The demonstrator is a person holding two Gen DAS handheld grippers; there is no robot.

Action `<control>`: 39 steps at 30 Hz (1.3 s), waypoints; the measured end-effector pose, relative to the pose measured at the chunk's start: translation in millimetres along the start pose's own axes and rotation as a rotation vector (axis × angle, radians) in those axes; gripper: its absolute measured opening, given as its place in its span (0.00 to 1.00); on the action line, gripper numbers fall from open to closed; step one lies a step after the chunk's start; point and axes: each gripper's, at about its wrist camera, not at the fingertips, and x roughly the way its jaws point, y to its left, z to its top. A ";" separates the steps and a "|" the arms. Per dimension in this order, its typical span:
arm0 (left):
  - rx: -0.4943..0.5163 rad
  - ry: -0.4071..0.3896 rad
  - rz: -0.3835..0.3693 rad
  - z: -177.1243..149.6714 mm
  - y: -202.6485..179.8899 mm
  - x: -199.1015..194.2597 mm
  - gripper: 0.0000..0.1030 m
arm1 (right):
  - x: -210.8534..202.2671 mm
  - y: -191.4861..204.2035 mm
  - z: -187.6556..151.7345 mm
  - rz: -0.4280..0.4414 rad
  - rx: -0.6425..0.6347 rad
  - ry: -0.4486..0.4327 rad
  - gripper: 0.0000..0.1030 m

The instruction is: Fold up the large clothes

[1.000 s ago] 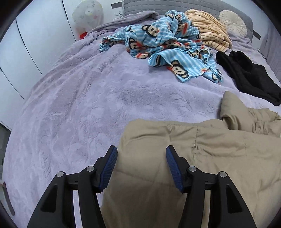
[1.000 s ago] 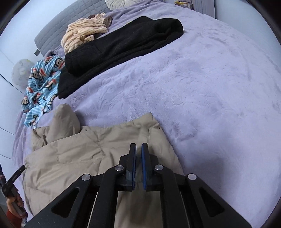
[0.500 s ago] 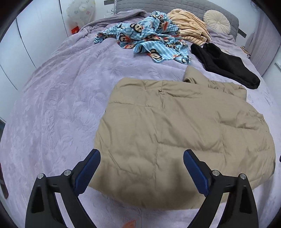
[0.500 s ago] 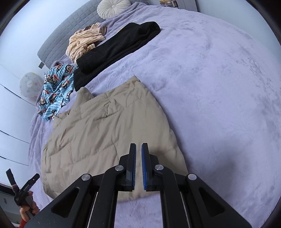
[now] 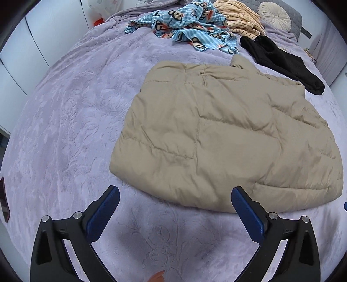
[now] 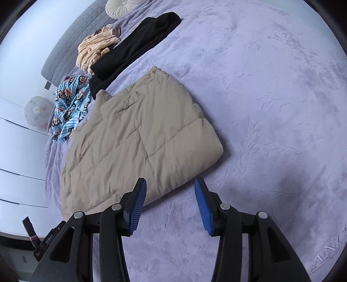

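A folded tan quilted jacket (image 5: 221,134) (image 6: 138,141) lies flat on the lilac bedspread (image 5: 65,121). My left gripper (image 5: 175,194) hovers over the bedspread just short of the jacket's near edge, its jaws still opening wide with nothing between them. My right gripper (image 6: 170,184) sits at the jacket's near corner, jaws opening, blue pads apart; only bedspread and the jacket's edge show in the gap, and nothing is gripped.
Beyond the jacket lie a black garment (image 5: 282,63) (image 6: 134,47), a blue monkey-print garment (image 5: 190,28) (image 6: 69,106) and a cream striped garment (image 5: 238,21) (image 6: 95,52). A round cushion (image 5: 274,14) rests by the grey headboard (image 6: 65,50). White cupboard doors (image 5: 19,50) stand on the left.
Both grippers pulled back from the jacket toward the bed's near side. The left jaws spread from half open to wide. The right jaws, shut earlier, have come apart.
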 end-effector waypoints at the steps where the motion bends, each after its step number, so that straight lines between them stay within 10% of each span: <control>1: -0.011 0.010 -0.001 -3.3 1.9 2.9 1.00 | 2.1 0.9 -1.8 0.001 -0.005 0.007 0.57; 8: -0.075 0.071 -0.029 -16.5 13.6 20.2 1.00 | 27.3 -4.2 -10.4 0.112 0.067 0.050 0.87; 16: -0.224 0.078 -0.108 -11.8 51.6 38.0 1.00 | 75.1 -15.5 -5.2 0.235 0.227 0.130 0.88; 22: -0.422 0.095 -0.491 -17.4 79.6 54.2 1.00 | 92.5 -19.6 -7.6 0.268 0.268 0.167 0.88; 36: -0.550 0.084 -0.527 28.5 65.4 118.5 1.00 | 150.5 8.1 10.3 0.452 0.346 0.191 0.89; 39: -0.579 0.044 -0.515 31.7 66.1 116.9 0.66 | 160.3 4.0 11.6 0.453 0.399 0.191 0.89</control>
